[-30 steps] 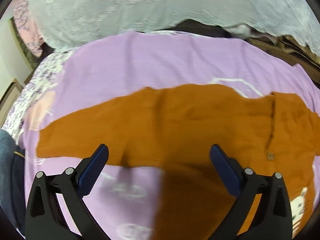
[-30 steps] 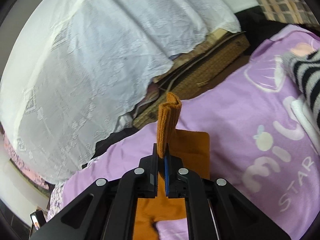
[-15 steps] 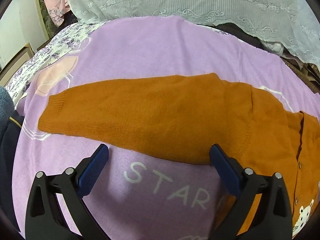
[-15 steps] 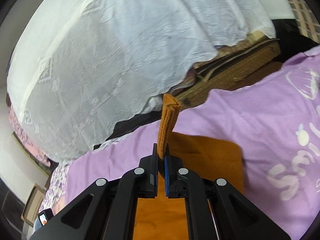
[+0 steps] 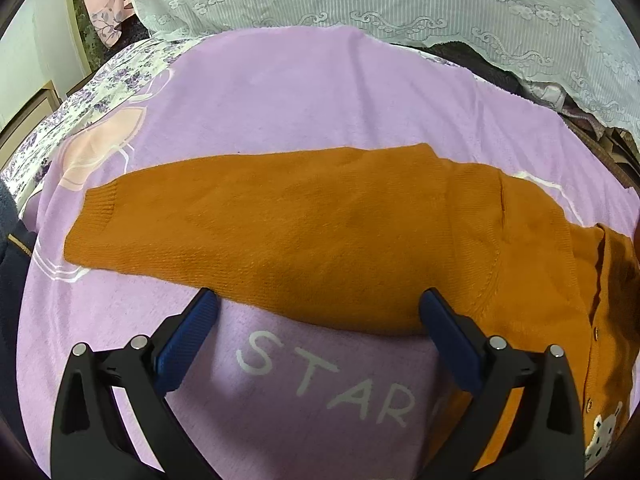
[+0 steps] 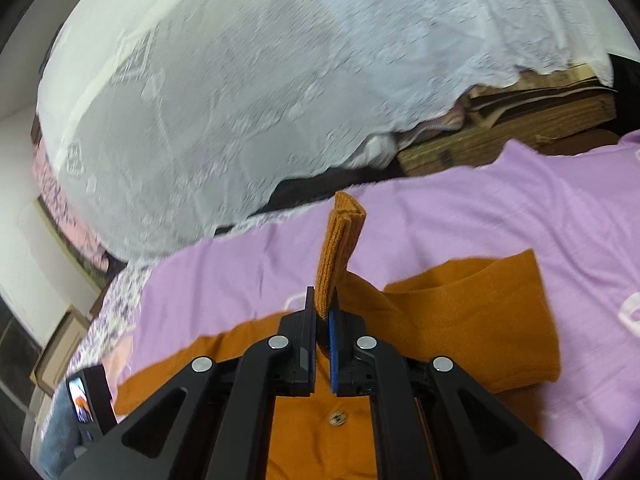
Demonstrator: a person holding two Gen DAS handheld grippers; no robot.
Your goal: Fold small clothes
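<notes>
A small orange knit cardigan (image 5: 400, 248) lies on a purple blanket (image 5: 320, 120). Its left sleeve stretches flat to the left, with the cuff (image 5: 96, 224) at the far end. My left gripper (image 5: 316, 304) is open and empty, just in front of the sleeve's near edge. My right gripper (image 6: 322, 312) is shut on the other sleeve's cuff (image 6: 340, 248), which stands up between the fingers, above the cardigan's body (image 6: 440, 320). A button (image 6: 335, 418) shows below the gripper.
A white lace cloth (image 6: 240, 80) covers things behind the blanket. Brown woven mats (image 6: 500, 140) lie at the back right. A floral sheet (image 5: 88, 96) shows at the left edge. A dark blue garment (image 5: 12, 248) lies far left. A phone (image 6: 86, 400) stands at lower left.
My right gripper has carried the held cuff leftward over the cardigan's body. My left gripper has moved left along the flat sleeve and stays open.
</notes>
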